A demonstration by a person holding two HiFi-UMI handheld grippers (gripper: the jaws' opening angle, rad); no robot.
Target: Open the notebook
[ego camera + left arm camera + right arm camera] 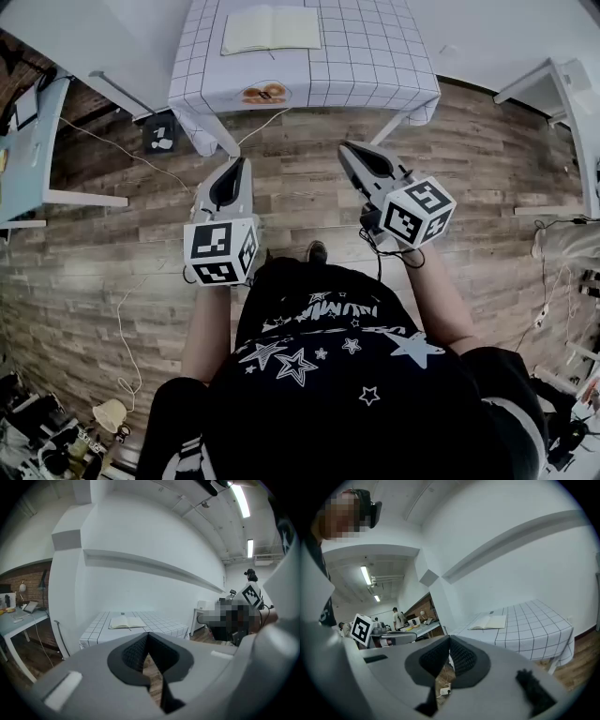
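The notebook (272,29) lies open, pale pages up, on a table with a white grid-pattern cloth (375,66) at the top of the head view. Both grippers hang over the wooden floor, well short of the table. The left gripper (236,161) is shut with nothing between its jaws, and so is the right gripper (345,147). The left gripper view looks past its closed jaws (148,635) at the notebook (126,622), far ahead. In the right gripper view the notebook (489,622) sits beyond the closed jaws (450,638), to the right.
A light desk (28,159) with clutter stands at the left, and a white table (562,94) at the right. Cables (103,141) and a marker tag (161,137) lie on the floor near the table legs. A person (397,617) stands in the far background.
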